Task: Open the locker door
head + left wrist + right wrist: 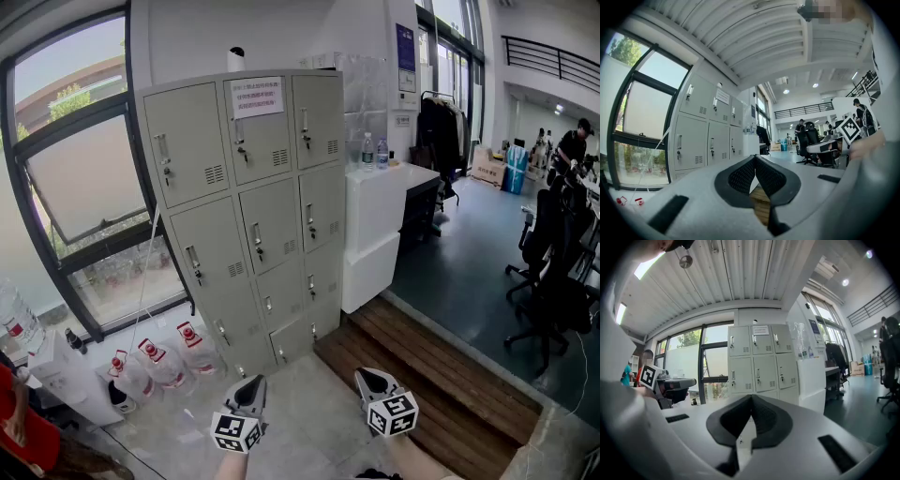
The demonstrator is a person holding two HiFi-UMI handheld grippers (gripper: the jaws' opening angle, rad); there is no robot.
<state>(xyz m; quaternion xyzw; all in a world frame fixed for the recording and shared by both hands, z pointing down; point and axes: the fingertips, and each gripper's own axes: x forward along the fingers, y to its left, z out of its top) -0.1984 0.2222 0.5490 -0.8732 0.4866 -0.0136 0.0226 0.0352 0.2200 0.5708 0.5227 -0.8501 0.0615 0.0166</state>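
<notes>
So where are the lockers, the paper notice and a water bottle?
lockers (272,225), head view, middle door.
paper notice (256,97), head view, centre of the sheet.
water bottle (367,150), head view, body of the left bottle.

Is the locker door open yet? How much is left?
Nothing is done yet: every door on the locker cabinet is shut. In hand: nothing; the left gripper and right gripper are closed, empty, away from it. Left: reach one door and pull it open.
</notes>
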